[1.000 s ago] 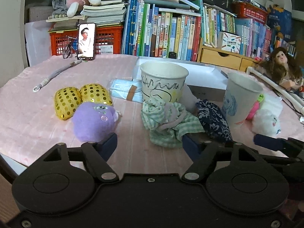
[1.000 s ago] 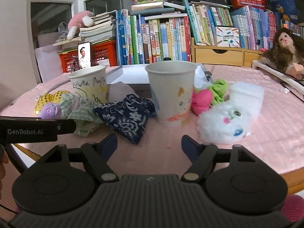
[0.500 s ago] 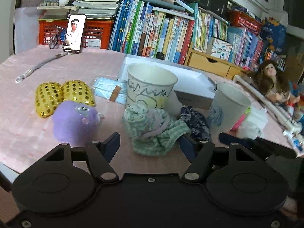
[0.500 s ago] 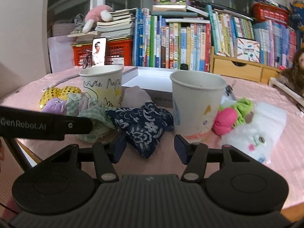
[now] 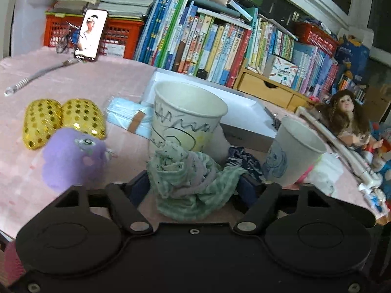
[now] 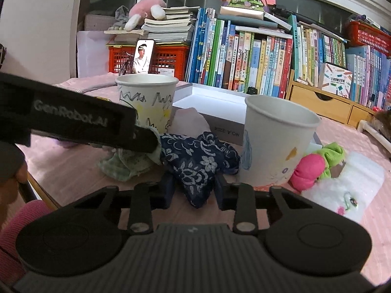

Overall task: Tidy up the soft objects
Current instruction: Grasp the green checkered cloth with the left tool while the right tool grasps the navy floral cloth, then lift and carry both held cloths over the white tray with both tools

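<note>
left fingers: spread, one on each side of the green cloth; they look not yet pressed on it.
right fingers: narrower gap, around the lower tip of the blue flower cloth; whether they already pinch it i cannot tell.
where the cloths are: both lie on the pink bench, touching each other, between the scribbled cup and the second cup.
other soft things: purple ball and gold pouches at left; pink and green toy and white plush at right.
risk: the cloths overlap, so lifting one may drag the other; a swing may tip a light cup standing just beside.
pose: both tools low, almost level with the bench, side by side and close; the left one crosses the right camera's view.
</note>
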Demonstrator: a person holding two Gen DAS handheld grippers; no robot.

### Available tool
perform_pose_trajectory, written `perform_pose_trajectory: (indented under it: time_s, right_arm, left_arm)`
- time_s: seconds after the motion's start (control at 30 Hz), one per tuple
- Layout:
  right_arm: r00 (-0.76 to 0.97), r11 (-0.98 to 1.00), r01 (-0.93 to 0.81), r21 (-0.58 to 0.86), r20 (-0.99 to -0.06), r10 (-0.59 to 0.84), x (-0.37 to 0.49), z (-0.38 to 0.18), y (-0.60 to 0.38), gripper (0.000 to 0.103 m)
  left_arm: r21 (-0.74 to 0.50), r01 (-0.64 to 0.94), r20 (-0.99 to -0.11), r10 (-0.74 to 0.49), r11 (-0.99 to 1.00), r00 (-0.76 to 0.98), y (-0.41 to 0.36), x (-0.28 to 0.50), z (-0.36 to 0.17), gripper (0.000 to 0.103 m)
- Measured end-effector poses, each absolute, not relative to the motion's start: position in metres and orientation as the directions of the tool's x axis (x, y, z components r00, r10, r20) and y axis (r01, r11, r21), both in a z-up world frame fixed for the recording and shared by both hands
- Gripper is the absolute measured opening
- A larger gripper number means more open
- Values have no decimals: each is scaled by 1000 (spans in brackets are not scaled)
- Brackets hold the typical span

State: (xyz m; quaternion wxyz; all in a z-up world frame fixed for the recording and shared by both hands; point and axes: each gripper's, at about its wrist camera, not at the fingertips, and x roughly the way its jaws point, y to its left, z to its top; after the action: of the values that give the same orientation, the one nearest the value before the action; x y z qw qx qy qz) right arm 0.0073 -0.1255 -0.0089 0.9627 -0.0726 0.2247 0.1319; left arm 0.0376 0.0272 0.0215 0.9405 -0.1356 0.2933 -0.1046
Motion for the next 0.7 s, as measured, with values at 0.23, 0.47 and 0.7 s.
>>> perform_pose_trajectory:
  time_s: [0.23, 0.47, 0.7]
  right_arm:
    - [868, 961, -273, -48, -443, 225, 2, -7, -130, 29]
    - [877, 959, -283, -24, -411, 249, -11, 5, -136, 27]
    - [893, 956, -294, 8, -353, 278, -20, 30, -143, 27]
  left_arm:
    - [-279, 172, -512, -299, 945, 805, 21, 26, 31, 37]
    - [-230, 210, -472, -298, 950, 830, 15, 3, 56, 36]
    - [-216, 241, -422, -313, 946, 851, 17, -11, 90, 36]
